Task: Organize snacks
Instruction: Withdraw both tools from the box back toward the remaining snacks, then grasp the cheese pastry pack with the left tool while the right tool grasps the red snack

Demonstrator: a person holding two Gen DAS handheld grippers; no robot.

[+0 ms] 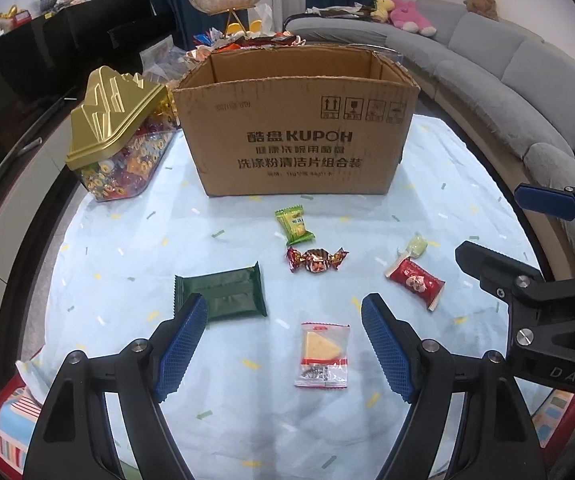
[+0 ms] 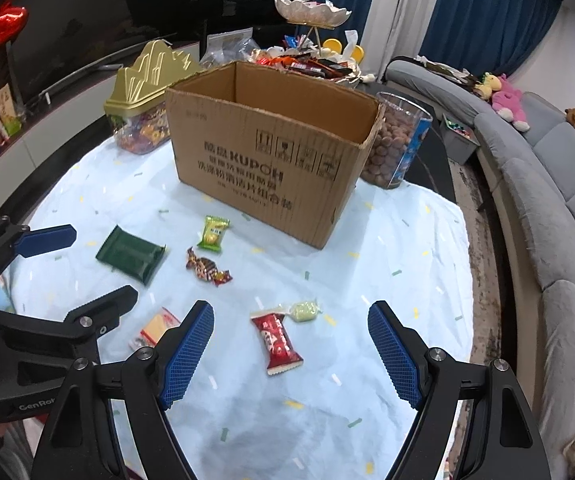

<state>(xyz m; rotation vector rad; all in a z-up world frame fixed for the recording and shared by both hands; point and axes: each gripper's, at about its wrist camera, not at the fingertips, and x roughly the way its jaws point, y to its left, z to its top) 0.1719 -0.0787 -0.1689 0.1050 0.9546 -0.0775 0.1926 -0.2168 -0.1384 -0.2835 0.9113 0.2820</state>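
Left wrist view: at far left a clear candy jar [image 1: 125, 160] with a gold mountain-shaped lid stands on the pale blue tablecloth [image 1: 127, 240], just beside the open cardboard box [image 1: 295, 128], which sits far centre. Near the box lie the loose snacks. A dark green packet [image 1: 223, 294] lies left, its near corner behind the left gripper's [image 1: 283, 344] left finger. Right of it, a green candy [image 1: 294, 225] lies just beyond a red-gold twist-wrapped candy [image 1: 316, 260]. Nearer, a clear packet with a yellow wedge [image 1: 322, 354] lies between the spread blue fingers [image 1: 181, 350], touched by neither. Further right, a red packet [image 1: 415, 282] lies with a pale green candy [image 1: 415, 247] touching its far end. The right gripper [image 1: 499, 228] shows at the right edge, its fingers parted and empty.

Right wrist view: the left gripper [image 2: 83, 268] enters at the left, above the wedge packet [image 2: 157, 328]. The right gripper [image 2: 291, 354] hangs with fingers wide apart, the red packet [image 2: 277, 342] on the cloth between them, untouched. A tall clear cup of brown round snacks [image 2: 397, 148] stands just right of the box [image 2: 271, 160]. A grey sofa [image 2: 547, 216] curves along the right.
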